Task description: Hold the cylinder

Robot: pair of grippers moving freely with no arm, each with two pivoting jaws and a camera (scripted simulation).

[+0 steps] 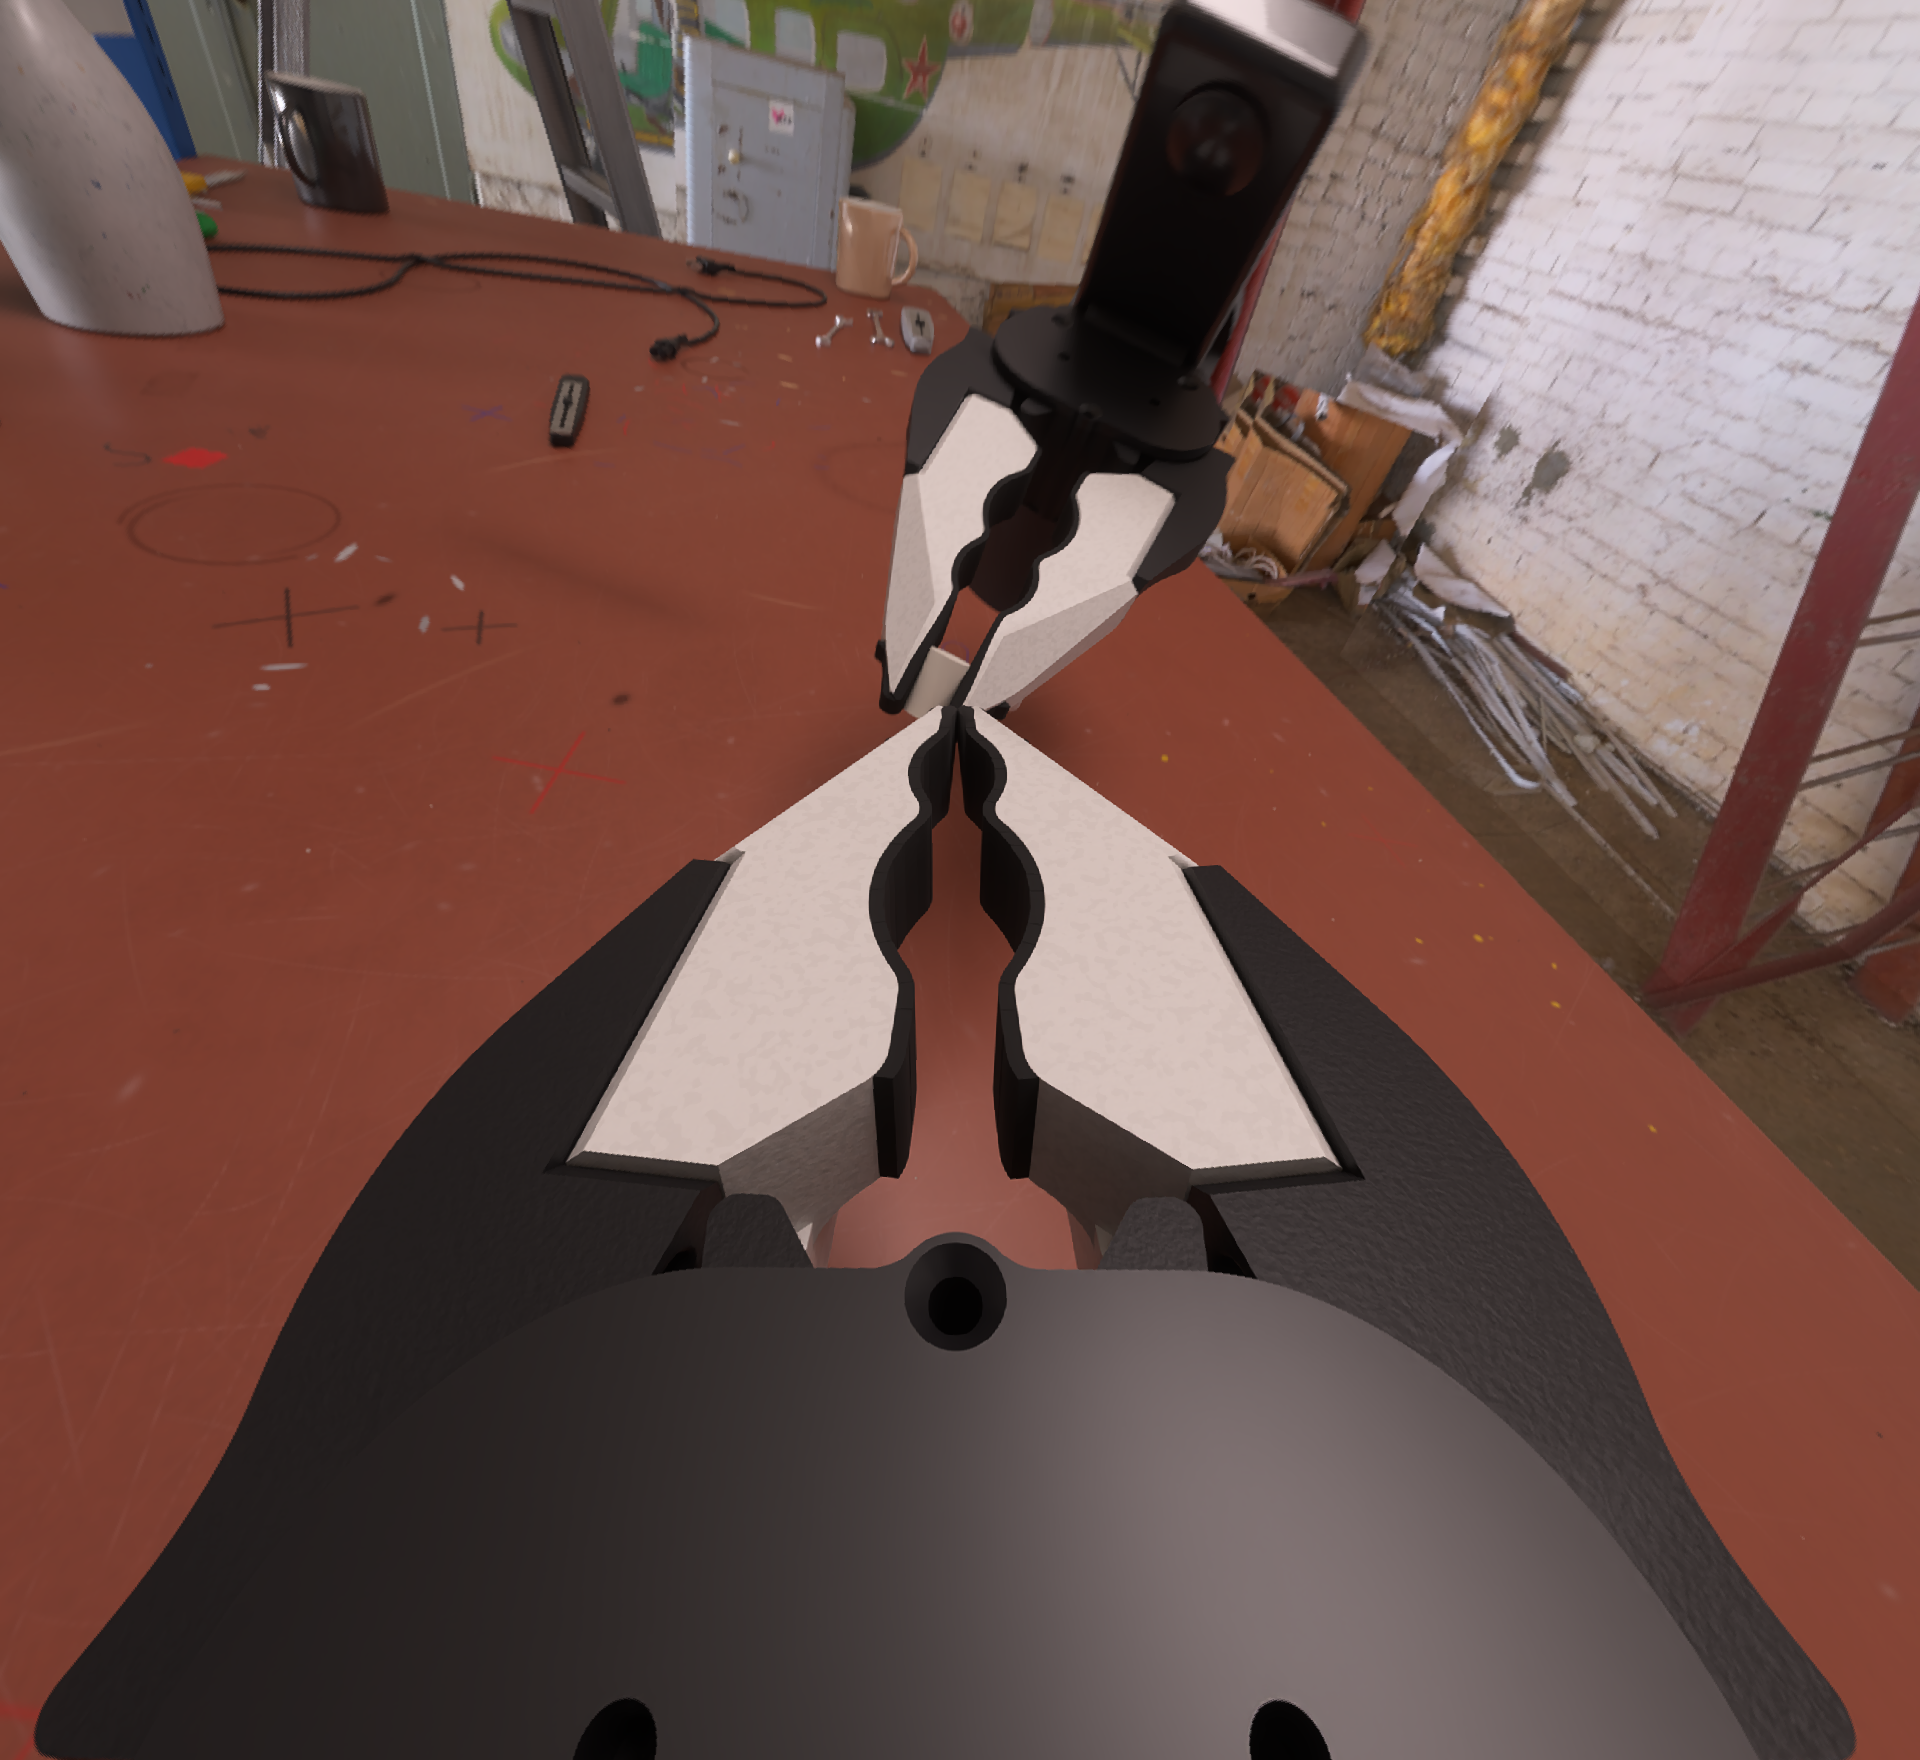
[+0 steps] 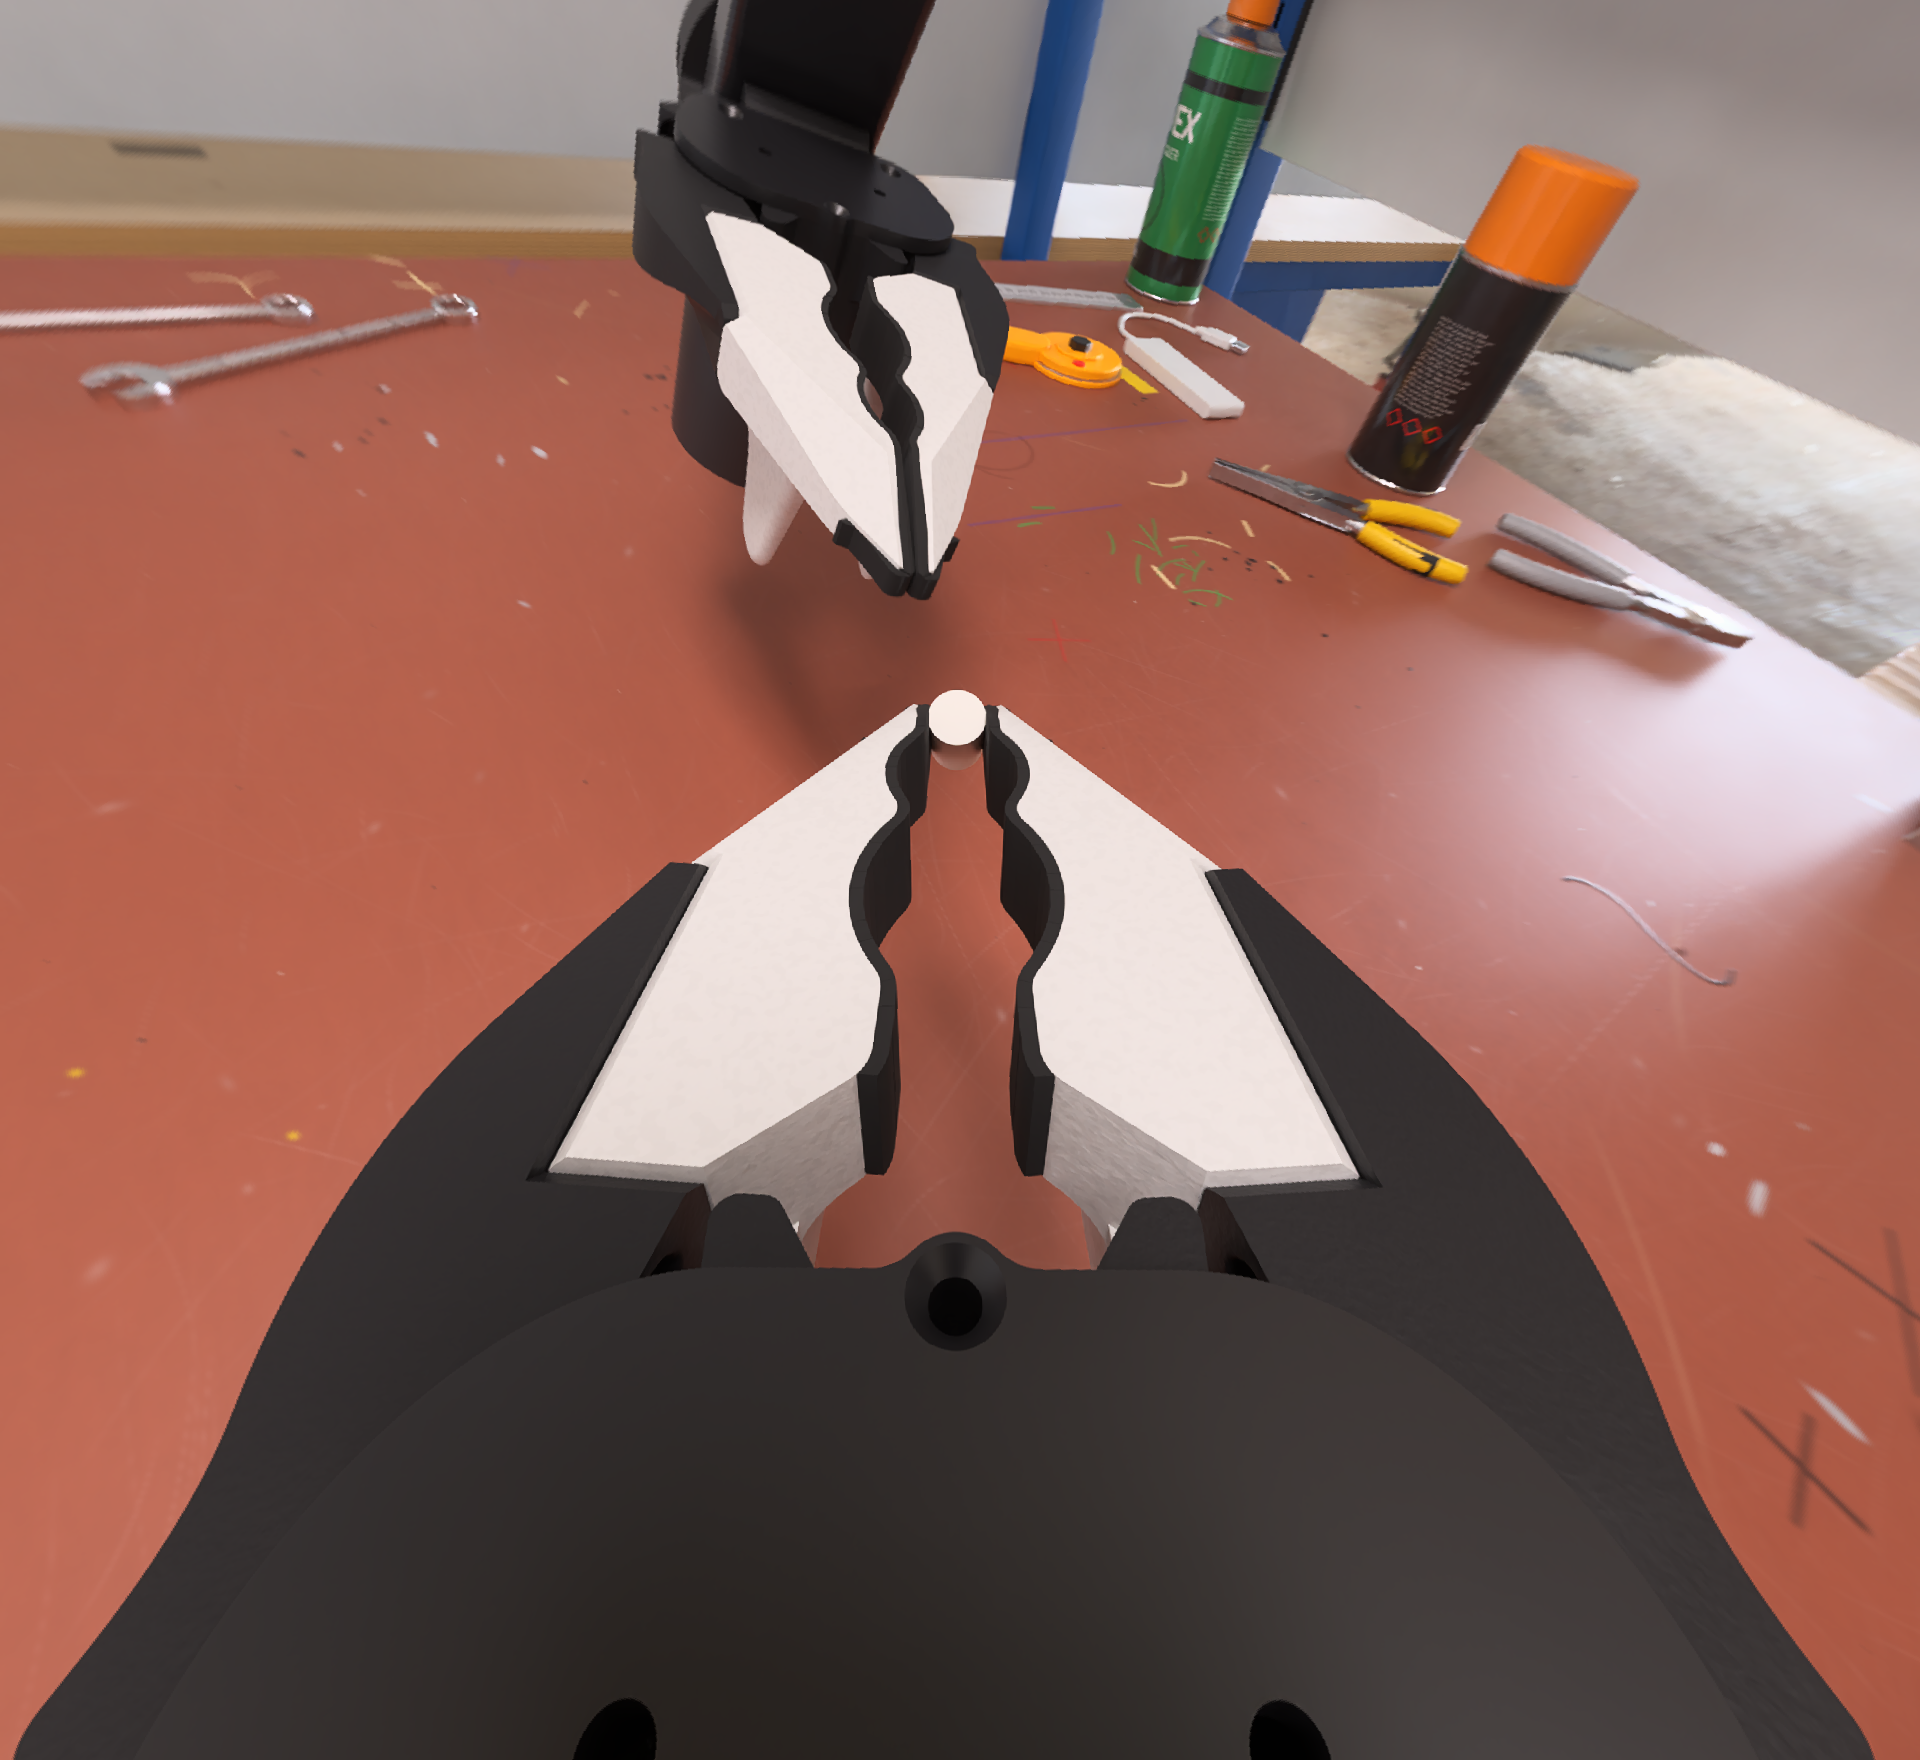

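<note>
Pinching the small white cylinder (image 2: 956, 718) between its very tips, the right gripper (image 2: 956, 723) fills the lower centre of the right wrist view, its fingers (image 2: 790, 941) clamped on the curved sides so that only the round end face shows, just above the red table (image 2: 312, 775). In the left wrist view the left gripper (image 1: 956, 723) occupies the lower half, its fingers (image 1: 790, 962) pressed together at the tips with nothing between them. Just past those tips, at centre frame, the right gripper (image 1: 951, 676) hangs tilted with the cylinder (image 1: 943, 671) showing as a short pale stub between its tips. Judging by its look, the cylinder is small, stiff and probably light, with a smooth round wall that could roll or squirt out of such a shallow tip grip; a hold across its middle, seated deeper in a notch of the pads, would likely be safer. Farther off, at right in the right wrist view, lie yellow-handled pliers (image 2: 1351, 515) and two orange-capped spray cans (image 2: 1486, 328); wrenches (image 2: 281, 349) rest at upper left. A beige mug (image 1: 873, 247) stands far back in the left wrist view.
</note>
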